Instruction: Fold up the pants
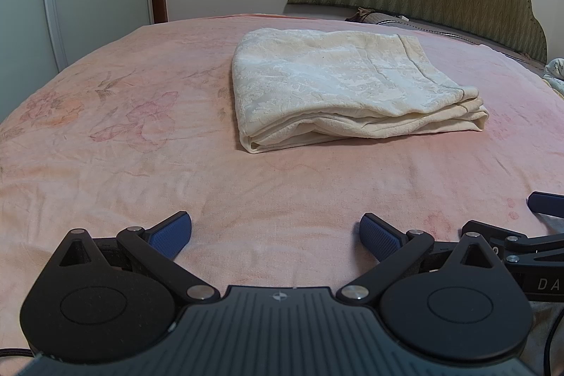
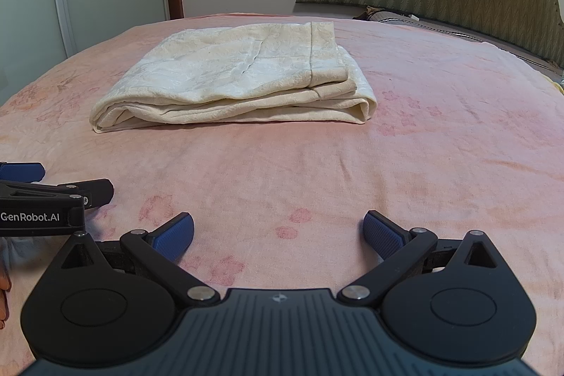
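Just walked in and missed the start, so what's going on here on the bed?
A person is holding a two-finger gripper in each hand over a pink bedspread. The cream pants already lie folded into a stacked bundle near the middle of the bed. Neither gripper touches them: the left gripper and right gripper are both open, empty, and held side by side short of the bundle. The folding looks finished or nearly so.

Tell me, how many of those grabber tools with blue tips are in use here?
2. The left gripper hangs over the near part of the pink bedspread, jaws wide apart. The right gripper is right beside it, equally open. Both are short of the folded cream pants.
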A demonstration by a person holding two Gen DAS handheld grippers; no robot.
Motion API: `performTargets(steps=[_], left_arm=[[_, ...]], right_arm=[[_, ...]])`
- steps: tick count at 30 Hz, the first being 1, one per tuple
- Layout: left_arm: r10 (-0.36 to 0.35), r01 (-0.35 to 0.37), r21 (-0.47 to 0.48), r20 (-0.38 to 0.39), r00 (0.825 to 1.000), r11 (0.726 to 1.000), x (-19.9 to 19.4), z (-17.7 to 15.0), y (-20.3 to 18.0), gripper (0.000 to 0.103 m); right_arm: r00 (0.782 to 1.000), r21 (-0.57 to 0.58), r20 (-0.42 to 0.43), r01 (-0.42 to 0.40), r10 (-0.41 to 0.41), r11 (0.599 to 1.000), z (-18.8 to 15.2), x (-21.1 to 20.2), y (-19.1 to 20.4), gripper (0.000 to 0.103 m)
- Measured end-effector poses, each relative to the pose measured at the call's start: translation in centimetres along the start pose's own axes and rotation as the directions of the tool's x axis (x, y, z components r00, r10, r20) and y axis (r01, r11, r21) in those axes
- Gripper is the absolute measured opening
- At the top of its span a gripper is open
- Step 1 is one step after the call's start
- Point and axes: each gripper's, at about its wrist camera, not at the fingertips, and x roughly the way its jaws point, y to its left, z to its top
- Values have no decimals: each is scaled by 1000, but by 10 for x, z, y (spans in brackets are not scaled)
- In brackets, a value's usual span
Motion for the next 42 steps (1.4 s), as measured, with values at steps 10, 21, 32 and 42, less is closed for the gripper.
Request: performTargets(steps=[10, 21, 32, 42], left_arm=[[0, 0, 0, 0, 1000, 1000, 0, 0, 0, 103], [0, 0, 0, 0, 1000, 1000, 0, 0, 0, 103], [2, -2, 2, 1, 1000, 1000, -1, 0, -1, 103], [1, -1, 2, 4, 1000, 1000, -1, 0, 0, 103]], right_arm=[[1000, 0, 0, 0, 0, 1000, 0, 0, 0, 103], [1000, 0, 0, 0, 0, 1000, 0, 0, 0, 103], [1000, -1, 0, 1, -1, 1000, 0, 1, 0, 103], [1000, -1, 1, 1, -1, 1000, 1, 0, -1, 103]])
